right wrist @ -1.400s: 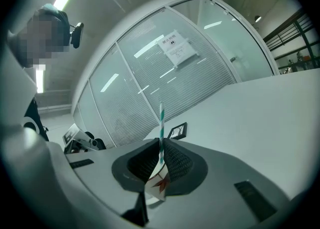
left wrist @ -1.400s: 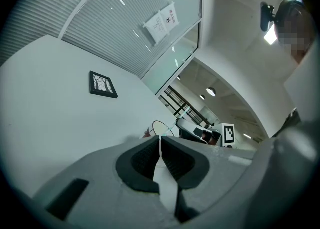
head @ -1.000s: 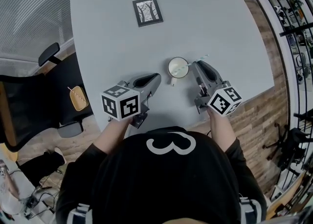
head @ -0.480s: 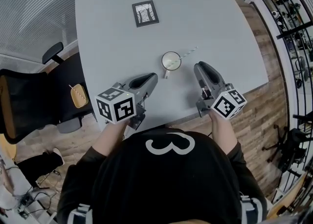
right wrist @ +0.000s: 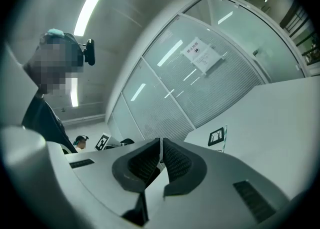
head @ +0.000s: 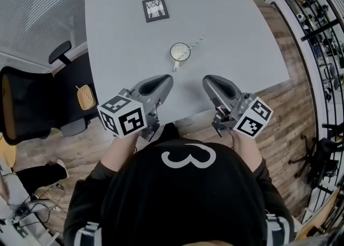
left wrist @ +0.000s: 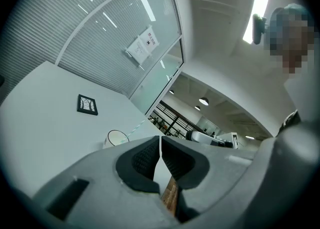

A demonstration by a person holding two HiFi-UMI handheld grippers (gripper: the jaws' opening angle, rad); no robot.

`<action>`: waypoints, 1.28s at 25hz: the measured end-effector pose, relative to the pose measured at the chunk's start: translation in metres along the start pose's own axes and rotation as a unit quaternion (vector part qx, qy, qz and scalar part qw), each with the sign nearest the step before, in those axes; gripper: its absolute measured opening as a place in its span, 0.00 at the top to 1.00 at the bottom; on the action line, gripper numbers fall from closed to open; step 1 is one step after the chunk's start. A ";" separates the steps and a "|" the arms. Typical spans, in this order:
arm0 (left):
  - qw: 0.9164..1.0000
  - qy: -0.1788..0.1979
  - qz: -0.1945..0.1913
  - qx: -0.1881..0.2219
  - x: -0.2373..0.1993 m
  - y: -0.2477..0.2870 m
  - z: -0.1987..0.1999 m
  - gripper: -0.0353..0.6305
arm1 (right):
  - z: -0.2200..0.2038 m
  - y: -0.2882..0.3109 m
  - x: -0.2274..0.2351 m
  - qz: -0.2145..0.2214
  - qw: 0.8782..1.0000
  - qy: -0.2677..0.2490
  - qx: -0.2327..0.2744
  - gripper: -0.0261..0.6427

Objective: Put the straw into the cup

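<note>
A white cup [head: 180, 52] stands on the grey table [head: 123, 41], and a pale striped straw [head: 196, 42] sticks out of it, leaning to the far right. My left gripper [head: 165, 81] hangs shut and empty near the table's front edge, short of the cup. My right gripper [head: 208, 82] is likewise shut and empty, to the cup's near right. In the left gripper view the cup [left wrist: 116, 138] and straw [left wrist: 135, 127] show just beyond the left gripper [left wrist: 160, 140], whose jaws are pressed together. The right gripper [right wrist: 161, 145] sees no cup.
A small black-framed picture [head: 155, 9] lies at the table's far side, also in the left gripper view as the picture [left wrist: 87, 105]. A black chair [head: 32, 110] and a yellow pad [head: 85, 98] sit left of the table. Shelving [head: 322, 35] lines the right.
Both grippers have drawn back from the cup toward the table's front edge. The right gripper, close beside the cup a second ago, is now apart from it. The straw stays in the cup.
</note>
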State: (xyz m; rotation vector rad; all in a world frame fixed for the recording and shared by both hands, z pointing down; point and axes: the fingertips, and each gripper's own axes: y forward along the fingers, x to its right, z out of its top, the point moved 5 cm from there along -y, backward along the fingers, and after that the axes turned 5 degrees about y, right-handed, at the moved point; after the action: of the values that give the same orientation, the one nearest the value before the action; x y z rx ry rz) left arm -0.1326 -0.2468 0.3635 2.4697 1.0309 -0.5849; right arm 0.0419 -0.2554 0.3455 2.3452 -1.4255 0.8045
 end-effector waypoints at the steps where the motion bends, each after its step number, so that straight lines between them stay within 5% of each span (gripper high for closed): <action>1: 1.000 0.004 -0.001 0.002 0.007 -0.003 -0.001 0.91 | -0.001 -0.005 -0.005 0.005 1.000 0.004 0.000 0.92; 13: 0.997 0.066 -0.018 0.027 0.084 -0.037 -0.006 0.91 | -0.013 -0.048 -0.056 0.048 0.998 0.028 0.019 0.93; 32: 0.992 0.111 -0.023 0.048 0.128 -0.069 -0.003 0.91 | -0.014 -0.065 -0.103 0.077 0.997 0.010 0.029 0.94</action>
State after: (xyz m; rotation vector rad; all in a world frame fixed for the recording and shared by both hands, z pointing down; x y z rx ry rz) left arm -0.1012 -0.1282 0.2860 2.6484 1.1706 -0.3862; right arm 0.0581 -0.1435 0.2990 2.2824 -1.6111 0.9191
